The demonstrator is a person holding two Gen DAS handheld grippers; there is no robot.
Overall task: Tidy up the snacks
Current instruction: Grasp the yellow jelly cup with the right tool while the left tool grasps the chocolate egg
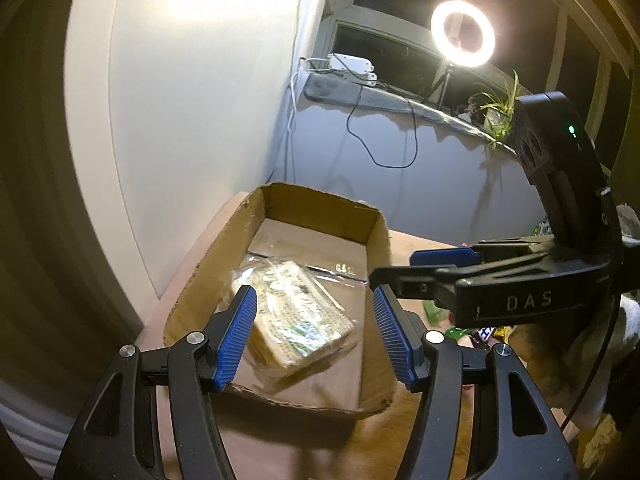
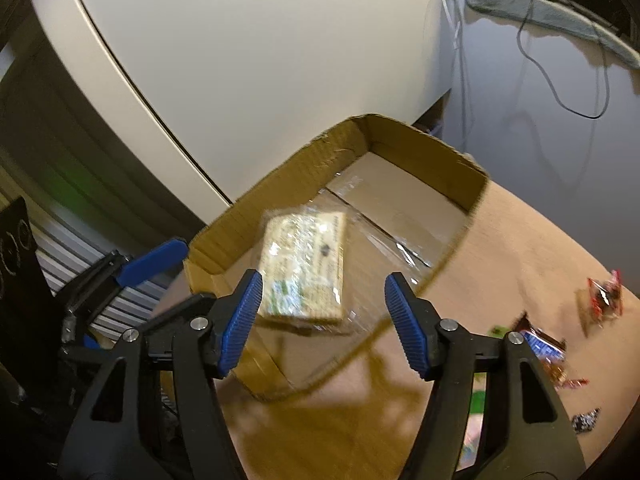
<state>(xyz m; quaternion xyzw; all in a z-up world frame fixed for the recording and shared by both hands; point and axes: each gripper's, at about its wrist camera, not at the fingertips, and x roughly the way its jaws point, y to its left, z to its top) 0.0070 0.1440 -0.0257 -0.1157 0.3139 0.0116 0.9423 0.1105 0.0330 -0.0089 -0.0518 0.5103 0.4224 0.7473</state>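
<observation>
Clear-wrapped pale cracker pack [image 2: 306,266] lies inside open brown cardboard box [image 2: 424,148] at tabletop's left edge. Left gripper [image 1: 314,334] and right gripper [image 2: 322,320]: jaws wide apart, holding nothing.

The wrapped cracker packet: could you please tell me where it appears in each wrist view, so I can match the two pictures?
Left wrist: the cracker packet lies low and centre, inside the cardboard box, between the open tongs.
Right wrist: the packet sits at centre, in the same box, just above the open tongs.
Shared landmark: the grey cloth on the windowsill.
</observation>
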